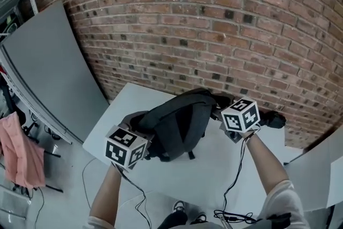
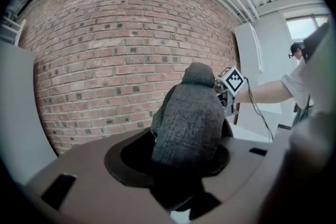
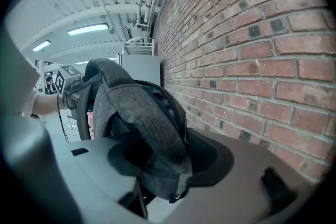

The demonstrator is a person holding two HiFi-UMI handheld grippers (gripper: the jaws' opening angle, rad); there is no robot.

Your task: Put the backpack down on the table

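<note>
Fingers (image 2: 79, 186) of the left gripper (image 2: 184, 165) are closed on a padded grey end of the backpack (image 1: 177, 123), which fills the gap between them and rises upright in the left gripper view. At the far left of the head view, a grey panel (image 1: 48, 72) leans by the brick wall (image 1: 214, 19), with a pink cloth (image 1: 21, 153) below it. The dark grey backpack lies in the centre, stretched between the two grippers over the white worktop (image 1: 214, 169). Whether its underside touches the surface cannot be told. To the right, the fingers (image 3: 252, 186) of the right gripper (image 3: 157, 181) are clamped on the bag's top end, where a strap and a zip pass between them. A black cable (image 1: 236, 169) trails from this gripper along the forearm.
</note>
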